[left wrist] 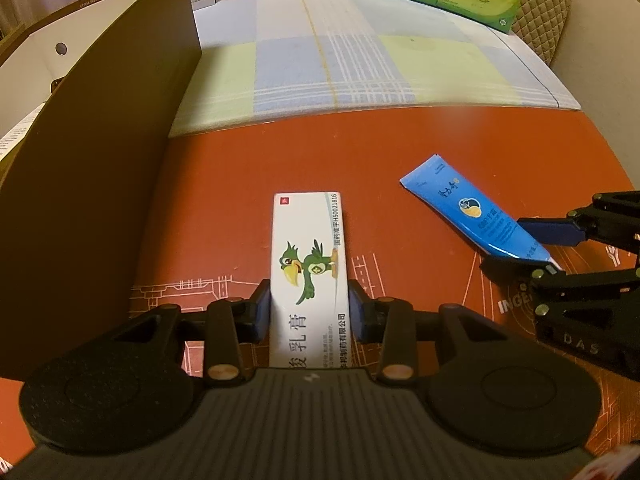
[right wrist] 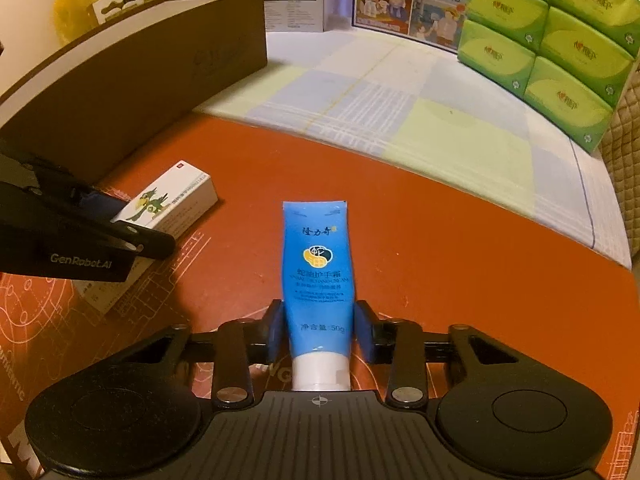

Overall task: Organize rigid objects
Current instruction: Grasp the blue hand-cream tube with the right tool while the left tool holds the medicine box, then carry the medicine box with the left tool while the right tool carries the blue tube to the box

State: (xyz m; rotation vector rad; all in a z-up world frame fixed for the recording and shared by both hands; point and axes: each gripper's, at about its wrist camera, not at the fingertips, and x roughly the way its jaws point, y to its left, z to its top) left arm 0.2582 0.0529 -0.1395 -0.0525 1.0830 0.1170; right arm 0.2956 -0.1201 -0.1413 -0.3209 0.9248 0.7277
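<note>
Warm dim light falls on an orange table mat, checked cloth behind.

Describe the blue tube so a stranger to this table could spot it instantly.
Start at the orange-red mat that covers the near part of the table, in front of the checked cloth. The blue tube lies flat on it between the fingers of the right gripper, to the right of a white carton with a green parrot. It alone is bright blue, with a white cap.
</note>
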